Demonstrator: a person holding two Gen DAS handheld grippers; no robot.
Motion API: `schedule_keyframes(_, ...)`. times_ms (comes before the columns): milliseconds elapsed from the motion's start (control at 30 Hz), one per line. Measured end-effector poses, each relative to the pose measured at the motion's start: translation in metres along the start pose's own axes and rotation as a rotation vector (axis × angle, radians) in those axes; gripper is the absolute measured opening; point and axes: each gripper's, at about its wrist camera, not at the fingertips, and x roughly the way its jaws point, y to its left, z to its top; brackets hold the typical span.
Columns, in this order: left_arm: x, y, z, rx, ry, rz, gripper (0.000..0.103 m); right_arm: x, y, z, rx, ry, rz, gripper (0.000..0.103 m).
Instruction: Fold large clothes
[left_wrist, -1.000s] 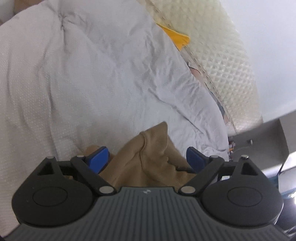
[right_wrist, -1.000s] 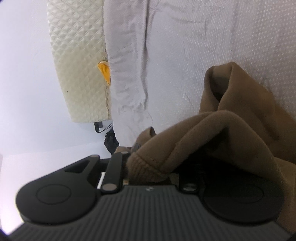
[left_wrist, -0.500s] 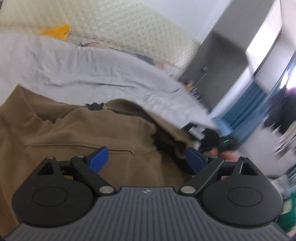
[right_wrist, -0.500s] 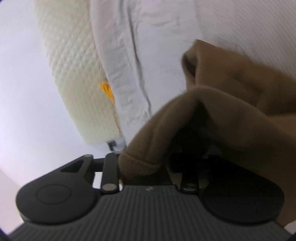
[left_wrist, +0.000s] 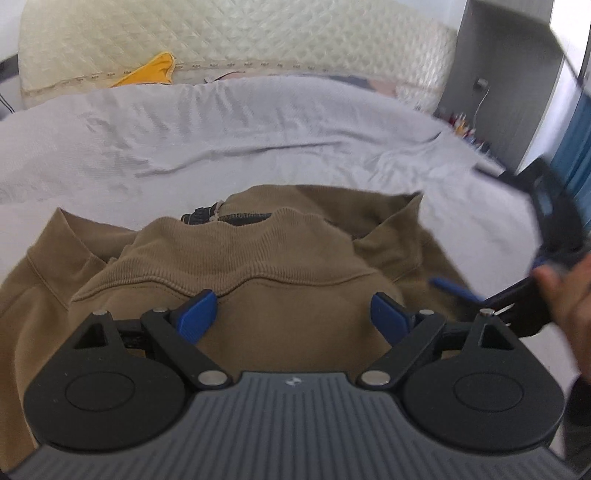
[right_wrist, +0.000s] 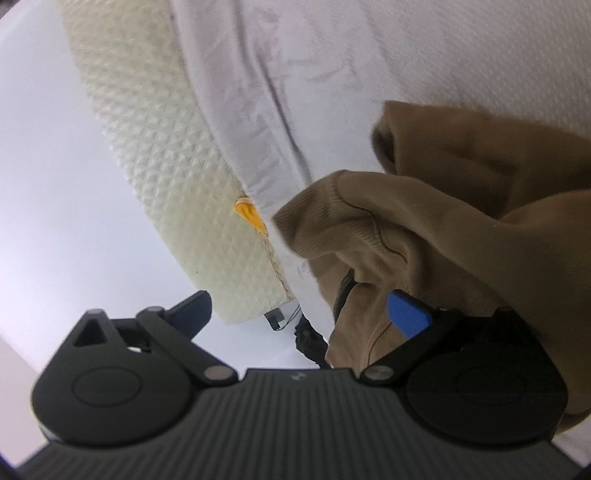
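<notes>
A brown sweatshirt (left_wrist: 258, 266) lies on the pale grey bed sheet (left_wrist: 258, 140), its ribbed hem and a dark zipper facing the headboard. My left gripper (left_wrist: 291, 315) hovers open just over its near part, the blue pads wide apart. At the right edge a hand (left_wrist: 565, 291) holds my right gripper (left_wrist: 495, 277) beside the garment. In the right wrist view the right gripper (right_wrist: 299, 312) has its jaws opening wide. A ribbed fold of the sweatshirt (right_wrist: 461, 229) hangs between them against the right pad, not pinched.
A cream quilted headboard (left_wrist: 258, 40) runs along the far side of the bed, with a yellow cloth (left_wrist: 155, 70) tucked at its base. A grey cabinet (left_wrist: 509, 74) and a blue curtain stand at the far right. Wrinkled sheet (right_wrist: 369, 55) surrounds the garment.
The right jaws went from shut on the ribbed fold to wide apart, letting the fabric loose. The left gripper swung and rolled across the bed, staying open, and now faces the headboard over the sweatshirt.
</notes>
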Motion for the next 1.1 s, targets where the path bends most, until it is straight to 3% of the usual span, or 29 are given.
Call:
schedule_keyframes(167,0.025,0.006,0.000,-0.060,0.007,0.038,0.094,-0.024,0.014,-0.007,-0.176,0.024,-0.029,0.103)
schedule_keyframes(300,0.036,0.010,0.006,-0.072,0.015,0.062,0.096,-0.031,0.030,-0.029,-0.411,0.070,-0.107,0.103)
schedule_keyframes(433,0.022,0.012,0.012,-0.094,-0.007,0.028,0.095,-0.032,0.034,-0.055,-0.628,0.124,-0.166,0.103)
schedule_keyframes(567,-0.016,0.026,0.007,-0.168,-0.066,-0.023,0.095,-0.034,0.028,-0.065,-0.743,0.091,-0.211,0.101)
schedule_keyframes(667,-0.052,0.035,-0.006,-0.184,-0.128,-0.022,0.095,-0.031,0.031,-0.079,-0.898,0.094,-0.233,0.098)
schedule_keyframes(800,-0.085,0.037,-0.039,-0.158,-0.206,0.004,0.095,-0.033,0.034,-0.108,-1.137,0.031,-0.265,0.081)
schedule_keyframes(967,-0.074,0.043,-0.077,-0.162,-0.197,0.034,0.094,-0.023,0.016,-0.130,-1.338,0.017,-0.314,0.079)
schedule_keyframes(1100,-0.062,0.036,-0.087,-0.091,-0.224,0.100,0.097,-0.003,-0.002,-0.134,-1.445,0.013,-0.401,0.079)
